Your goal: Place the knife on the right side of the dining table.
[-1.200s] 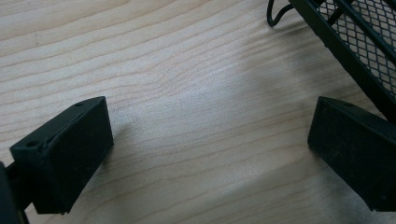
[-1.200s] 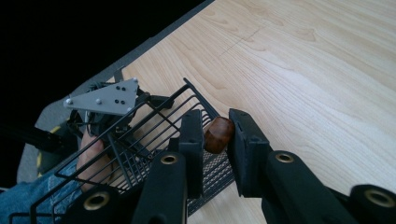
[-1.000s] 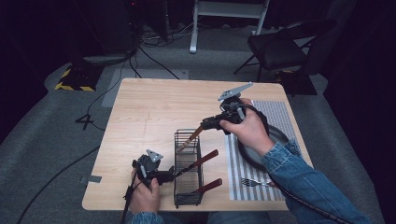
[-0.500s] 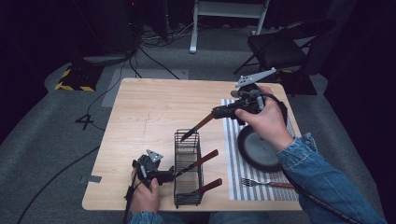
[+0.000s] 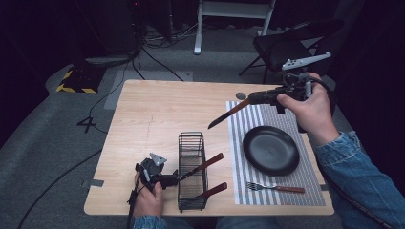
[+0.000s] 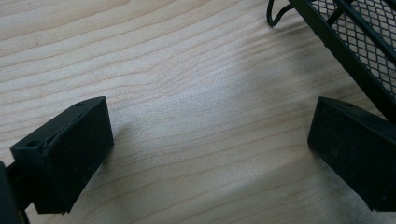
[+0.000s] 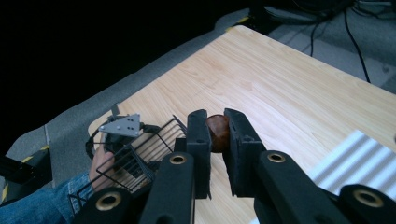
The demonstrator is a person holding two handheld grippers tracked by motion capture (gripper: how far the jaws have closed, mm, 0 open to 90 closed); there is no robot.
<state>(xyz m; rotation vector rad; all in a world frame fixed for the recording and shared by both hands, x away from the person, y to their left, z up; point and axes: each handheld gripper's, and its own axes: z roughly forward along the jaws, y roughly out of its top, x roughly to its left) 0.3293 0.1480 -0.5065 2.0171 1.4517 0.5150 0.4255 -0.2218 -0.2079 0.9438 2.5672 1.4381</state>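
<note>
holding a knife (image 5: 228, 113) by its brown handle above the worktop (image 5: 157, 109) middle, right tool (image 5: 253, 98) clamped; left tool (image 5: 173, 179) wide beside wire caddy (image 5: 192, 171), near edge.

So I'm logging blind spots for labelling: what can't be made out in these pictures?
- Knife: in the right gripper view, the right tool hides everything except the handle end.
- Wire caddy: left gripper view's edge cuts it to a corner.
- Small dark disc on the table: too small to identify, high view.
</note>
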